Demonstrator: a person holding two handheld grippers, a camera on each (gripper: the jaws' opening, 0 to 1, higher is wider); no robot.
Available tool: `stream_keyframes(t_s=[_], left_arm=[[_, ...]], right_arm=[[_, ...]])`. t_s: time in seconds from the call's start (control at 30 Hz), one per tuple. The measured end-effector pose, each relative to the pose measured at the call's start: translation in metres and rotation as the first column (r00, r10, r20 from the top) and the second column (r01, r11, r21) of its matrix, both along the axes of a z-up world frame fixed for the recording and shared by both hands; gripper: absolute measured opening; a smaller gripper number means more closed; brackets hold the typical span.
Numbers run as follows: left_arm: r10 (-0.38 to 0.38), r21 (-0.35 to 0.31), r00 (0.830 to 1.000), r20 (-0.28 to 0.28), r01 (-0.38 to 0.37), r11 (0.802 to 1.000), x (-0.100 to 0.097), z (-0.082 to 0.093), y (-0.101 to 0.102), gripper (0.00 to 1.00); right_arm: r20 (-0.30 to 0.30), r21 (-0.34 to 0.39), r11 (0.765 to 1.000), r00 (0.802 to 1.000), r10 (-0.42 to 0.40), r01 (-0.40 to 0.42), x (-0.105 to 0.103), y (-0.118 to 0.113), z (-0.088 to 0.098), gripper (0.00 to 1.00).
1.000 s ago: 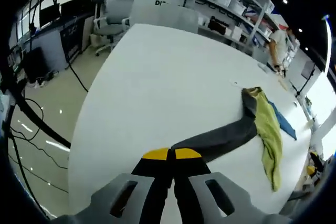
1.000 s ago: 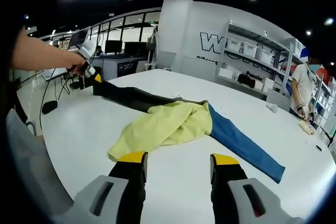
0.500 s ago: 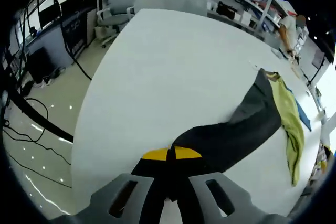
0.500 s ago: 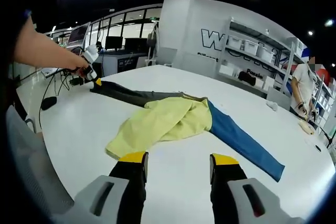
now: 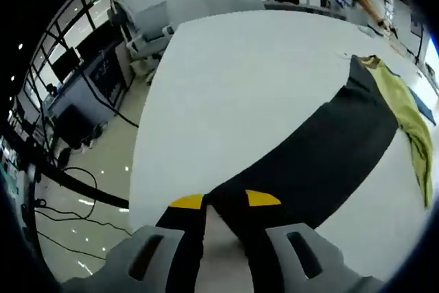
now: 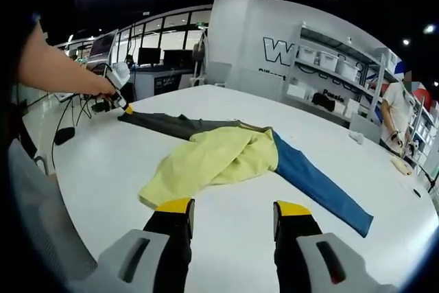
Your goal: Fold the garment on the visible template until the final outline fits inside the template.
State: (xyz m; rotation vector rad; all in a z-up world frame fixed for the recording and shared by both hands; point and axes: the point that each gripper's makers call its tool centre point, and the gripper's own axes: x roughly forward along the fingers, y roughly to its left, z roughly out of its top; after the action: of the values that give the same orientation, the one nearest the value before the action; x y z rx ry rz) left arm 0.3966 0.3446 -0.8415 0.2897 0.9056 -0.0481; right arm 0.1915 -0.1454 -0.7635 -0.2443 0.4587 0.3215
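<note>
Left gripper (image 5: 225, 200) is clamped on the dark sleeve (image 5: 322, 162), laying it flat on the white table (image 6: 226, 238). Right gripper (image 6: 233, 208) waits near, jaws apart, empty.

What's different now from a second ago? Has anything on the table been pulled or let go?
The left gripper, clamped on the dark grey sleeve, has drawn it out flatter and straighter along the white table. Nothing was released. The right gripper stays open above the table, and the yellow body and blue sleeve lie much as before.
</note>
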Motion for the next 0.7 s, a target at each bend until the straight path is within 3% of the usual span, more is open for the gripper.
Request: stream_keyframes(t_s=[0.13, 0.23, 0.33, 0.43, 0.53, 0.7], left_arm=[[-0.024, 0.114, 0.999, 0.045, 0.019, 0.993, 0.003, 0.006, 0.010, 0.36], [-0.046, 0.133, 0.997, 0.060, 0.038, 0.990, 0.004, 0.004, 0.008, 0.37], [-0.094, 0.214, 0.992, 0.081, 0.075, 0.974, 0.009, 0.008, 0.012, 0.41], [-0.066, 0.216, 0.994, 0.090, 0.045, 0.975, 0.008, 0.009, 0.015, 0.44], [-0.014, 0.244, 0.994, 0.105, -0.012, 0.970, 0.007, 0.015, 0.025, 0.55], [-0.012, 0.213, 0.990, 0.142, -0.019, 0.977, 0.008, 0.027, 0.023, 0.48]], right_arm=[[0.002, 0.006, 1.000, 1.000, -0.001, 0.001, 0.000, 0.000, 0.001, 0.46], [0.003, 0.007, 1.000, 1.000, 0.002, -0.002, -0.001, 0.000, 0.001, 0.46], [0.004, 0.007, 1.000, 1.000, 0.005, -0.005, -0.001, 0.001, 0.001, 0.46], [0.006, 0.009, 1.000, 1.000, 0.008, -0.008, -0.001, 0.002, 0.002, 0.46], [0.010, 0.012, 1.000, 1.000, 0.007, -0.007, 0.000, 0.001, 0.003, 0.46], [0.018, 0.019, 1.000, 1.000, 0.008, -0.008, 0.000, 0.002, 0.005, 0.46]])
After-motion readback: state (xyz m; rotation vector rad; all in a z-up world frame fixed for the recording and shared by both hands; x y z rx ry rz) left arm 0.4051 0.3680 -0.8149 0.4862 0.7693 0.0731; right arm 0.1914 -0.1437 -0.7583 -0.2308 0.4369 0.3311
